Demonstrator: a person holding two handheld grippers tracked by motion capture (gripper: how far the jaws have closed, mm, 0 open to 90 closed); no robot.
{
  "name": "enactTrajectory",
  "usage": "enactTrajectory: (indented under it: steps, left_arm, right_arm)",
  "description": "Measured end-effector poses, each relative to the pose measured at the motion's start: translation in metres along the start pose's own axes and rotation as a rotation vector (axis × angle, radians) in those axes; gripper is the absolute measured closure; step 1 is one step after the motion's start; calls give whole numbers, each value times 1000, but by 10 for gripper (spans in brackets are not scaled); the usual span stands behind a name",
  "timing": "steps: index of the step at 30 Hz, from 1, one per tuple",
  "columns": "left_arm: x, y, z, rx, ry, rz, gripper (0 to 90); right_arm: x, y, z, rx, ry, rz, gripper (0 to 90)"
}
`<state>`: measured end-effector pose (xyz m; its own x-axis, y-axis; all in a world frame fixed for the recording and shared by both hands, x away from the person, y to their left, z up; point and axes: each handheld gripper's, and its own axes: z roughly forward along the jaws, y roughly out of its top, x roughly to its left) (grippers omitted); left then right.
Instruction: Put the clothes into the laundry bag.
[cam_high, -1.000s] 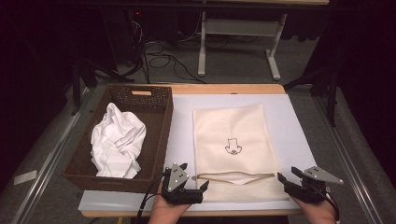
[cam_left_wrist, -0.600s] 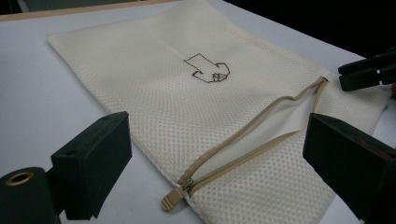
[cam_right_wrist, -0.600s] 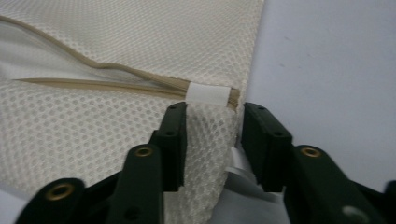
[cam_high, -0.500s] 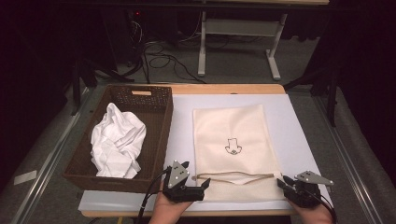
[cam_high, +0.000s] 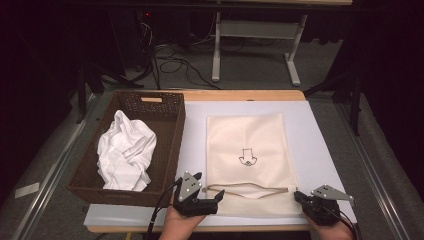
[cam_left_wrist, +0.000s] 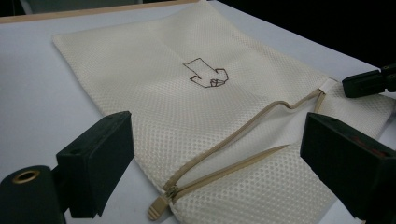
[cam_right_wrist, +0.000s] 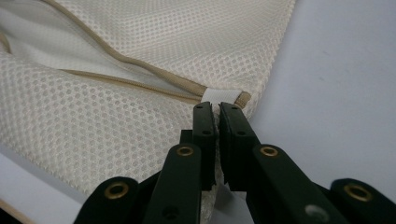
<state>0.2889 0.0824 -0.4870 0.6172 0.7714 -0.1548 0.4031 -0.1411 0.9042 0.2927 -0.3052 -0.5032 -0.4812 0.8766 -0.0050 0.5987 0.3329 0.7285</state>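
A cream mesh bag (cam_high: 245, 145) with a small arrow drawing lies flat on the white sheet, its zipper (cam_high: 250, 189) partly open along the near edge. My left gripper (cam_high: 209, 185) rests at the bag's near left corner. It is open, with its jaws (cam_left_wrist: 219, 154) wide apart on either side of the zipper pull (cam_left_wrist: 159, 210) and not touching it. My right gripper (cam_high: 299, 196) is at the near right corner. Its jaws have just been closing and now pinch the mesh (cam_right_wrist: 93, 121) right below the white tab (cam_right_wrist: 215, 96) at the zipper's end.
A dark wicker basket (cam_high: 172, 145) stands left of the bag and holds a crumpled white cloth (cam_high: 125, 150). The white sheet (cam_high: 310, 130) covers the tabletop. Metal rails run along both sides of the table, and cables lie on the floor behind it.
My right gripper has sunk a little toward the bag's near right corner and its jaws have closed on it. The left gripper and the bag have kept still.
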Motion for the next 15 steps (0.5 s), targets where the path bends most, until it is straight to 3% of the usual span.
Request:
enactTrajectory:
  steps: [15]
  left_arm:
    - [0, 1, 1, 8, 0, 7, 106]
  right_arm:
    - [26, 4, 7, 8, 92, -47, 867]
